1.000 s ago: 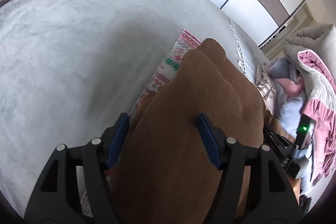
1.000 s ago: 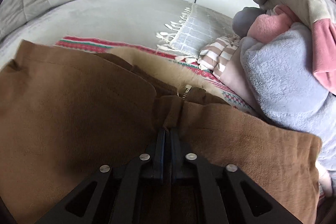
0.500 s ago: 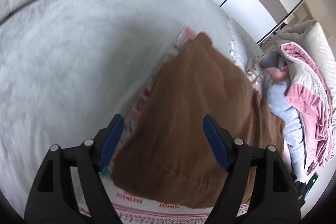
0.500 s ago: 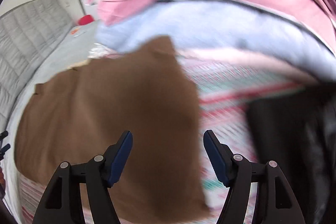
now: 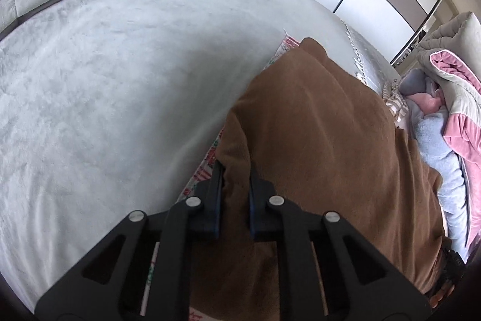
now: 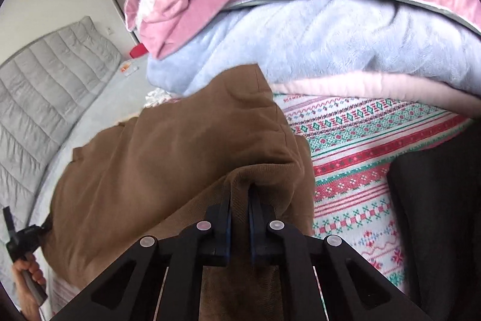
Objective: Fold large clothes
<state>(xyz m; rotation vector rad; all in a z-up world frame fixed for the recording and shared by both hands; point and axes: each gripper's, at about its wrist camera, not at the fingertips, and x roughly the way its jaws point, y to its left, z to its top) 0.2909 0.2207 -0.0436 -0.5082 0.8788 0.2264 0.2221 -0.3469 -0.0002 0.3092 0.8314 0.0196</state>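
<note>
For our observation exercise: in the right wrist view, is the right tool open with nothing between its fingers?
No: the right tool is closed on a fold of the brown garment.

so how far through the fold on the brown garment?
Done: brown garment lies partly doubled on the patterned blanket. In hand: left gripper and right gripper, jaws just closed, each pinch an edge. Left: carry the next fold over and flatten.

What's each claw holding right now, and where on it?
Both have just closed on the brown garment. The left claw pinches a bunched fold at its near left edge; the right claw pinches a raised fold at its near right edge.
</note>
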